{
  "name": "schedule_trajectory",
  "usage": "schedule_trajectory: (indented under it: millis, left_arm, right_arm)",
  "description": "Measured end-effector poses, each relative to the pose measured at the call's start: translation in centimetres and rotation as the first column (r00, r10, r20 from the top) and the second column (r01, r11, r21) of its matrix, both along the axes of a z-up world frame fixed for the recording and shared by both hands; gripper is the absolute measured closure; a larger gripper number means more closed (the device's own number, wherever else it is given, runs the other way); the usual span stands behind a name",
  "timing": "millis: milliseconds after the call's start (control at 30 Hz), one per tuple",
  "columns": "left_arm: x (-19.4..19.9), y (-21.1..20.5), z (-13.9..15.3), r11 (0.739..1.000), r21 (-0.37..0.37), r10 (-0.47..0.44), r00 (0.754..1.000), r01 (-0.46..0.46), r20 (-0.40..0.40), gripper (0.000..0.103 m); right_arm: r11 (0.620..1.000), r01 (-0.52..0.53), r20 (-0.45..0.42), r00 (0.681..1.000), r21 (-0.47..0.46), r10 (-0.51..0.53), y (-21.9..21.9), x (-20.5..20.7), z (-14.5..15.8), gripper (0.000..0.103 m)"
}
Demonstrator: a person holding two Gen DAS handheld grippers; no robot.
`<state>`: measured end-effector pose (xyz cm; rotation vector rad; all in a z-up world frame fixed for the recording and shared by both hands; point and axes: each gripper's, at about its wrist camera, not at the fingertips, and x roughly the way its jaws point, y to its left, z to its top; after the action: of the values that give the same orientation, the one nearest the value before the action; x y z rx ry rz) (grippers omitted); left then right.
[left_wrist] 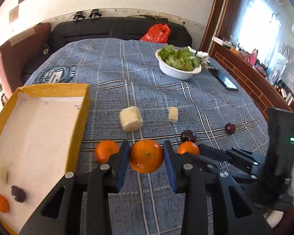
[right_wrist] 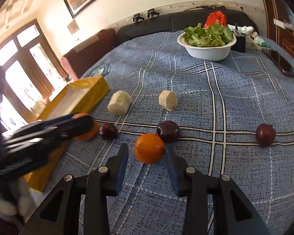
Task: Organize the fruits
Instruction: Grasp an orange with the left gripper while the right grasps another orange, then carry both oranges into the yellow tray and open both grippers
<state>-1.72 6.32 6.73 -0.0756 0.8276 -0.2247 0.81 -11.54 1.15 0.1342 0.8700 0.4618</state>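
My left gripper (left_wrist: 146, 146) is shut on an orange (left_wrist: 146, 156) held just above the blue checked cloth; in the right wrist view it shows blurred at the left (right_wrist: 49, 135). The yellow box (left_wrist: 82, 117) stands to its left and holds an orange (left_wrist: 1, 202), a dark plum (left_wrist: 18, 193) and a pale chunk (left_wrist: 1, 173). My right gripper (right_wrist: 146, 146) stands open around another orange (right_wrist: 149, 150), with a gap at the left pad. Plums (right_wrist: 168, 131) (right_wrist: 108, 131) (right_wrist: 265, 135) and two pale peeled pieces (right_wrist: 119, 102) (right_wrist: 168, 100) lie on the cloth. One more orange (left_wrist: 105, 150) sits beside the box.
A white bowl of lettuce (left_wrist: 178, 72) stands at the far right of the table. A phone (left_wrist: 225, 80) lies beside it near the edge. A red bag (left_wrist: 156, 33) rests on the dark sofa behind.
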Motion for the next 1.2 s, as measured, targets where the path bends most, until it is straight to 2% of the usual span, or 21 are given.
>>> schedule_trajectory:
  millis: [100, 300, 433, 600, 767, 867, 967, 1200]
  left_arm:
    - [-1.4, 1.6, 0.5, 0.999, -0.003, 0.044, 0.999, -0.044, 0.014, 0.069]
    - [-3.6, 6.2, 0.7, 0.986, -0.056, 0.159, 0.987, -0.159, 0.003, 0.069]
    - [-4.8, 9.9, 0.9, 0.96, -0.066, 0.273, 0.962, -0.271, 0.008, 0.069]
    - [-5.6, 14.4, 1.4, 0.925, -0.099, 0.369, 0.929, -0.366, 0.013, 0.069]
    - [-5.4, 17.6, 2.1, 0.924, -0.063, 0.378, 0.926, -0.376, 0.013, 0.069]
    - [-4.5, 19.0, 2.0, 0.927, -0.068, 0.37, 0.929, -0.37, -0.007, 0.069]
    - [-2.9, 20.2, 0.9, 0.923, -0.09, 0.371, 0.927, -0.374, -0.052, 0.069]
    - [-0.4, 22.1, -1.8, 0.905, -0.137, 0.383, 0.912, -0.402, -0.15, 0.069]
  right_arm:
    - [0.998, 0.011, -0.031, 0.999, -0.063, -0.013, 1.0, 0.7, -0.8, 0.061]
    - [0.996, 0.043, -0.022, 0.999, -0.081, -0.045, 1.0, 0.5, -0.8, 0.065]
    - [0.997, 0.012, -0.021, 1.0, -0.07, -0.013, 1.6, -1.0, 0.1, 0.065]
    - [0.996, -0.073, 0.028, 0.997, -0.05, 0.074, 4.6, -2.7, 3.0, 0.065]
    - [0.979, -0.198, 0.058, 0.978, -0.044, 0.2, 8.9, -3.7, 5.2, 0.065]
    - [0.962, -0.267, 0.059, 0.961, -0.057, 0.27, 12.2, -3.8, 5.7, 0.065]
    - [0.945, -0.32, 0.044, 0.945, -0.066, 0.324, 15.4, -3.7, 5.6, 0.064]
    - [0.899, -0.402, 0.002, 0.913, -0.173, 0.409, 22.1, -3.4, 3.2, 0.064]
